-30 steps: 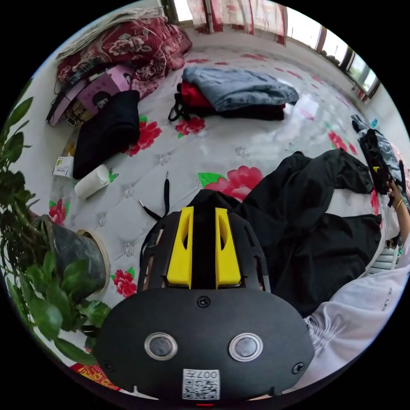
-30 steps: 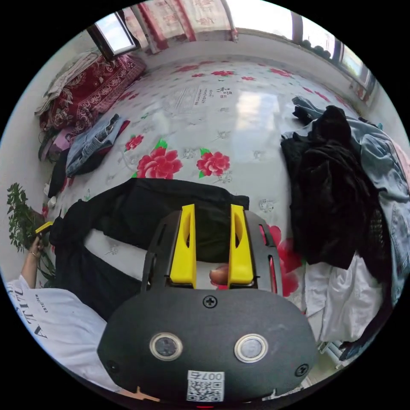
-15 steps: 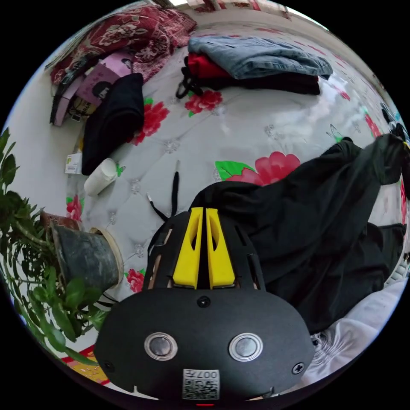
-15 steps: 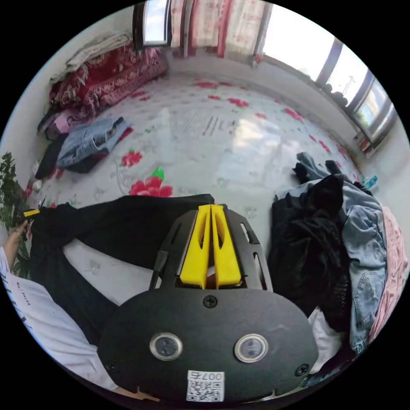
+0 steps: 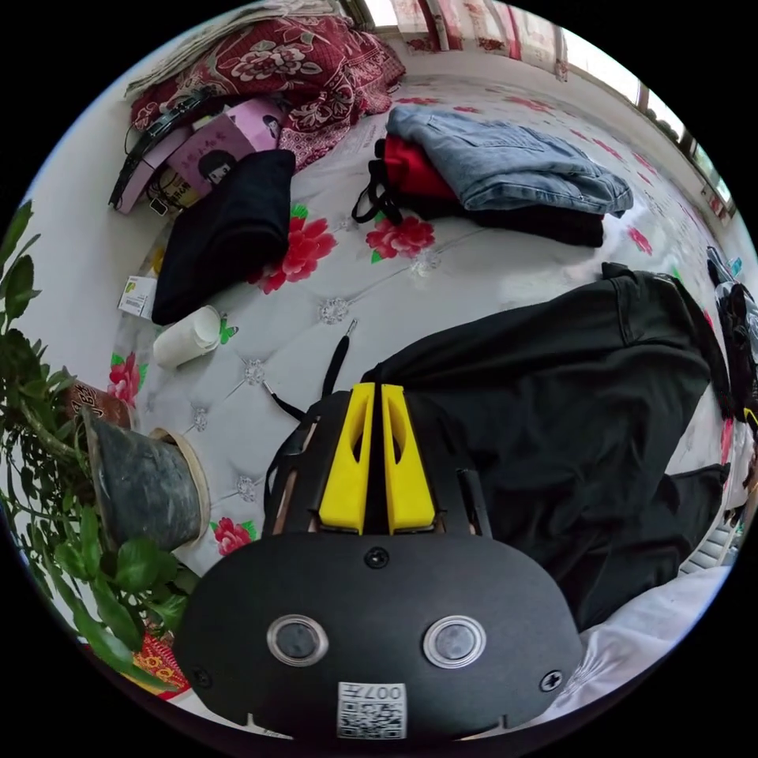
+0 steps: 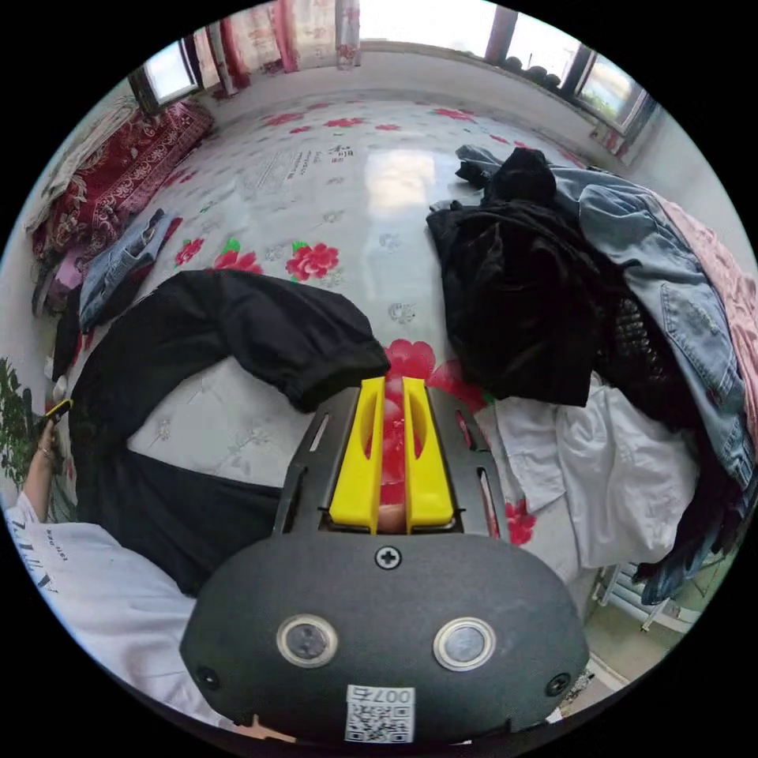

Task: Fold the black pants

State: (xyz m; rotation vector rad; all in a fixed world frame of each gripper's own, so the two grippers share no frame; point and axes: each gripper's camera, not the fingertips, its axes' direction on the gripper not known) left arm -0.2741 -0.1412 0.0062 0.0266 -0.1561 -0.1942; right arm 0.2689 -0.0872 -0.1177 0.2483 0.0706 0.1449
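Observation:
The black pants (image 5: pixel 553 395) lie spread on the white flowered mat (image 5: pixel 474 276). My left gripper (image 5: pixel 376 388) is shut on their waist end, beside a loose drawstring (image 5: pixel 335 367). In the right gripper view one pant leg (image 6: pixel 237 332) arcs across the mat and its cuff (image 6: pixel 339 375) rests just left of my right gripper (image 6: pixel 392 383). That gripper stands a little open with a red flower showing between its jaws and no cloth in them. A hand holds the left gripper (image 6: pixel 59 408) at the far left edge.
A folded stack with jeans on top (image 5: pixel 505 166), a folded black garment (image 5: pixel 229 229), a white bottle (image 5: pixel 185 335) and a potted plant (image 5: pixel 134 489) sit to the left. A heap of unfolded clothes (image 6: pixel 568 292) lies right of the cuff. The person's white shirt (image 6: pixel 87 584) is near.
My right gripper carried the pant leg, then opened and let the cuff drop on the mat. The left gripper shut on the waist a second ago and still holds it.

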